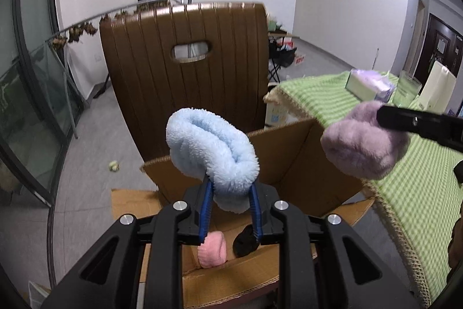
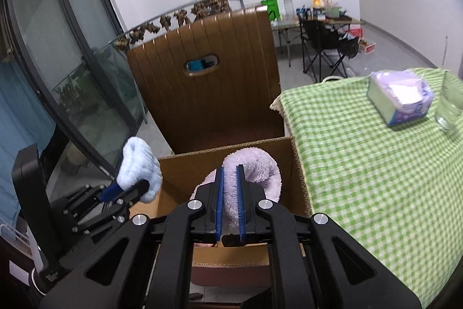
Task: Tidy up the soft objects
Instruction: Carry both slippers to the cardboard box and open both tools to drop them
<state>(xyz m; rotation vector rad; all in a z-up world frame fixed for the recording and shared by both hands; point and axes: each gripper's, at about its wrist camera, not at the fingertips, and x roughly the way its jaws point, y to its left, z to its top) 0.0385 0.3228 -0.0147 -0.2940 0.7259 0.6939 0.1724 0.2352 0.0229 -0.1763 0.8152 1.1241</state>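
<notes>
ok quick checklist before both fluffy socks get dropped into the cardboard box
1. Left gripper clamps the blue fluffy sock: ok.
2. Right gripper clamps the purple fluffy sock: ok.
3. Cardboard box open, flaps out of the way: ok.
4. Room inside the box: ok, only a pink sock and a black item show on the bottom.
5. Blue sock over the opening: ok in the left wrist view, though the right wrist view puts it near the left wall.
6. Purple sock over the opening: cannot tell; the left wrist view puts it near the right wall, by the green checked tablecloth.
</notes>
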